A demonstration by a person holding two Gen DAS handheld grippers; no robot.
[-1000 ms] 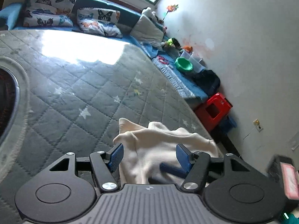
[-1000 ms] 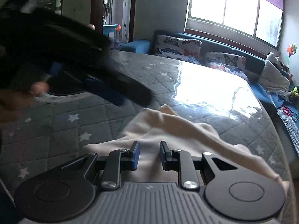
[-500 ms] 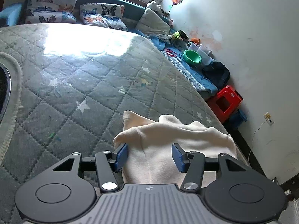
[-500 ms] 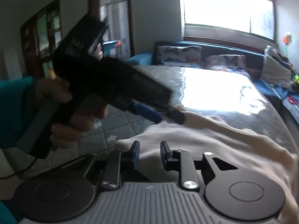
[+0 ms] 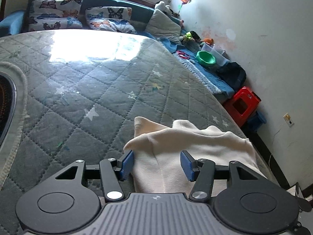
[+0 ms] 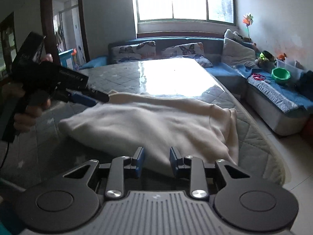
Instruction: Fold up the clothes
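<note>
With both the left gripper (image 5: 156, 163) and right gripper (image 6: 156, 161) spread and empty, I'd pinch the soft, limp cream garment (image 6: 148, 121) at its lower-centre hem.

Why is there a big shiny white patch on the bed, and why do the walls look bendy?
Left wrist view: sunlight washes out the quilted mattress near the butterfly pillows. Right wrist view: the same glare lies below the bright window, and the cream garment looks slightly soft. Both views: the fisheye lens bends the edges.
</note>
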